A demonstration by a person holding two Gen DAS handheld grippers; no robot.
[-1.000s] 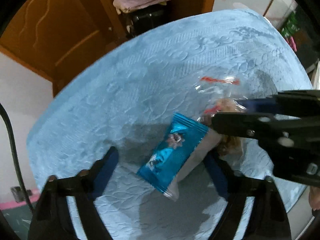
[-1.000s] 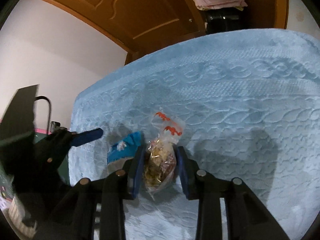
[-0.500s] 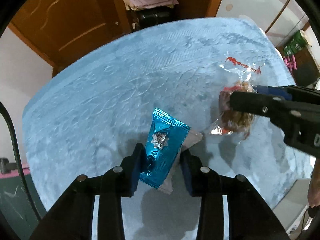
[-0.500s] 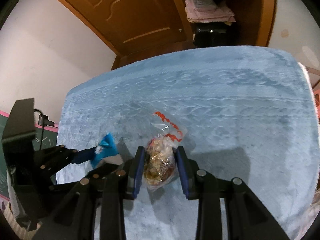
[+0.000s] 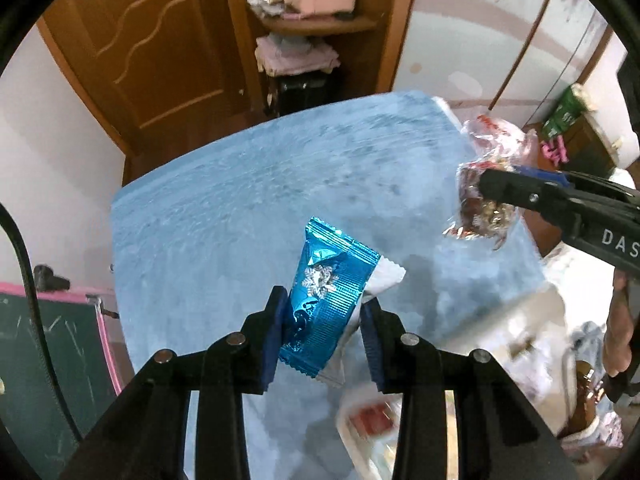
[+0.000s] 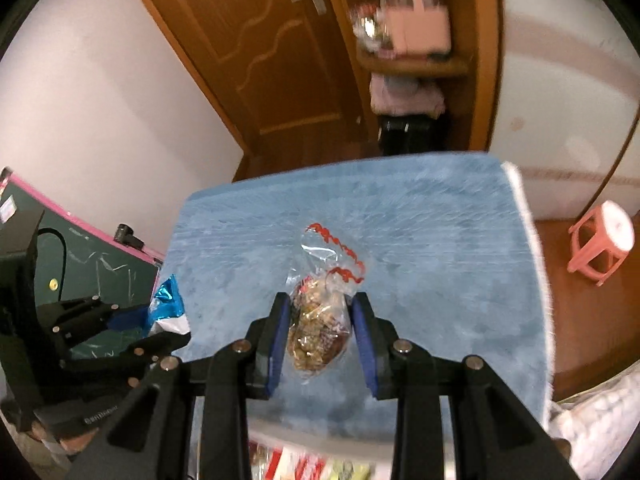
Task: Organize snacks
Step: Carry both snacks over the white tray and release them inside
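Note:
My left gripper (image 5: 324, 312) is shut on a shiny blue snack packet (image 5: 330, 296) with a white packet (image 5: 384, 278) behind it, and holds both well above the blue quilted table (image 5: 240, 200). My right gripper (image 6: 318, 312) is shut on a clear bag of brown snacks (image 6: 318, 328) with red print at its top, also lifted above the table (image 6: 440, 240). The right gripper with its bag (image 5: 480, 200) shows at the right of the left wrist view. The left gripper's blue packet (image 6: 166, 300) shows at the left of the right wrist view.
A white container with packaged snacks (image 5: 372, 420) lies below the table's near edge. A green chalkboard with a pink frame (image 5: 48, 340) stands at the left. A wooden door (image 5: 152, 48) and shelves (image 5: 308, 20) are behind the table. A pink stool (image 6: 600, 248) stands on the floor at the right.
Both grippers have risen and pulled back from the table with their snacks. The left gripper closed on the blue packet a second ago and now carries it high.

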